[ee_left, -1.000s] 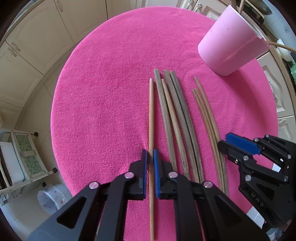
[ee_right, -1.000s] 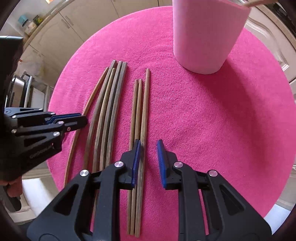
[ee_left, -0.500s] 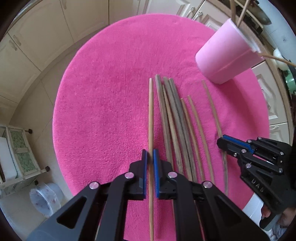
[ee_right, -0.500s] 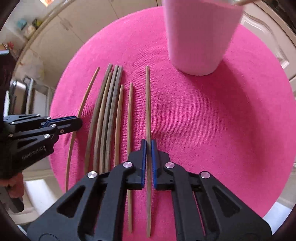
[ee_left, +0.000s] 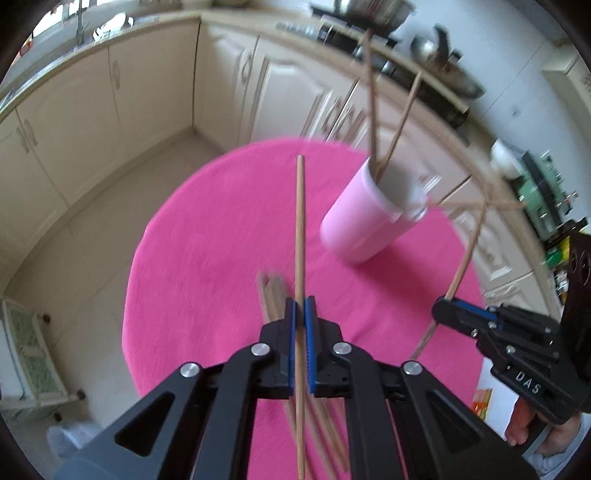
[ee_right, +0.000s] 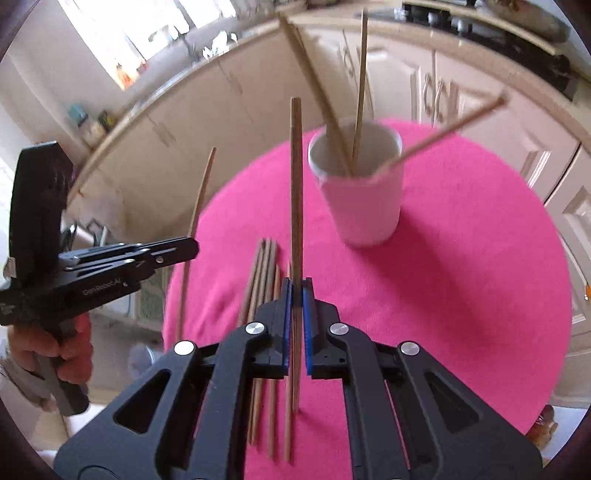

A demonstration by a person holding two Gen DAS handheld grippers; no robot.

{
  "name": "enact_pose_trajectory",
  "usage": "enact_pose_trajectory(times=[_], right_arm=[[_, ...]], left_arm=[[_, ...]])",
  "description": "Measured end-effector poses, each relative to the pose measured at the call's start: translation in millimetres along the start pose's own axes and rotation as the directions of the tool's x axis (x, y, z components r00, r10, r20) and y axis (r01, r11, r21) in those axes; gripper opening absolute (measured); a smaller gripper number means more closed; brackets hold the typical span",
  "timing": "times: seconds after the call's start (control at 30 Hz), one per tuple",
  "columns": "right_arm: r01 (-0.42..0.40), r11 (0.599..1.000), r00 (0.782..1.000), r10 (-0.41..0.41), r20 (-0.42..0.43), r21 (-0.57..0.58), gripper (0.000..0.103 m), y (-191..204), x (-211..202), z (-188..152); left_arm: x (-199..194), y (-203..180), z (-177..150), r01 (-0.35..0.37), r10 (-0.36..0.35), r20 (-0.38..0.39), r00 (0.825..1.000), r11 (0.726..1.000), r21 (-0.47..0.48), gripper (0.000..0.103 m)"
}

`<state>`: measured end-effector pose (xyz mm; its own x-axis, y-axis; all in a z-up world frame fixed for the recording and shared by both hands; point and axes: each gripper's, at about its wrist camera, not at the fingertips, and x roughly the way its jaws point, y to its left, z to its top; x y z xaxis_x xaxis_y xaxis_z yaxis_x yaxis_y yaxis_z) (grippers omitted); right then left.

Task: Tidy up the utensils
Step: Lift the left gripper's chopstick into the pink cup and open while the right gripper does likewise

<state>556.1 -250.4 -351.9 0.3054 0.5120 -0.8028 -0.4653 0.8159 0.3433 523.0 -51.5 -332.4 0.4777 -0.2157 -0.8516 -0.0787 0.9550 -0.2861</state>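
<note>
My left gripper point(ee_left: 300, 306) is shut on a pale wooden chopstick point(ee_left: 300, 229), held off the pink cloth point(ee_left: 207, 258) with its tip pointing away from me. In the right wrist view my right gripper point(ee_right: 295, 288) is shut on a darker chopstick point(ee_right: 296, 184), also raised. A pink cup point(ee_right: 364, 199) stands on the cloth ahead and to the right, with several chopsticks leaning in it. More loose chopsticks point(ee_right: 264, 273) lie on the cloth below the grippers. Each view shows the other gripper point(ee_left: 443, 308) point(ee_right: 188, 247) with its stick.
The round table under the cloth stands in a kitchen. Cream cabinets point(ee_left: 110, 110) run behind it, with pots on the counter point(ee_left: 373, 11) at the back. A small shelf rack point(ee_left: 26, 350) stands on the floor at the left. A person's hand point(ee_right: 62, 350) holds the left tool.
Both grippers have risen and tilted up, each lifting its chopstick off the cloth. The right gripper closed on its stick a second ago. The cup's opening now shows.
</note>
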Motion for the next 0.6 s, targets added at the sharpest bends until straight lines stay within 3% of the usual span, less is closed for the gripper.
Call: enact_pose_trajectory(times=[0.13,0.23,0.47,0.6], right_arm=[[0.011,1.000,0.995,-0.012,0.100,0.016,0.005,8,-18,12],[0.021,0.999,0.983,-0.029,0.179,0.043,0.005,2,-36,24],[0.073,0.995,0.941,-0.093,0.327,0.072,0.005,3,-71,54],[0.096,0.991,0.919,-0.123,0.374,0.091,0.005,-4,-88,72]], left_arm=[[-14,-15,18,0.043,-0.045,0.121,0.992,0.999,0.025,0.005],[-21,-26,36,0.085,-0.090,0.213,0.973,0.996,0.033,0.005],[-32,-57,87,0.154,-0.177,0.400,0.899,0.984,0.090,0.005],[-28,-69,109,0.162,-0.198,0.438,0.877,0.980,0.119,0.005]])
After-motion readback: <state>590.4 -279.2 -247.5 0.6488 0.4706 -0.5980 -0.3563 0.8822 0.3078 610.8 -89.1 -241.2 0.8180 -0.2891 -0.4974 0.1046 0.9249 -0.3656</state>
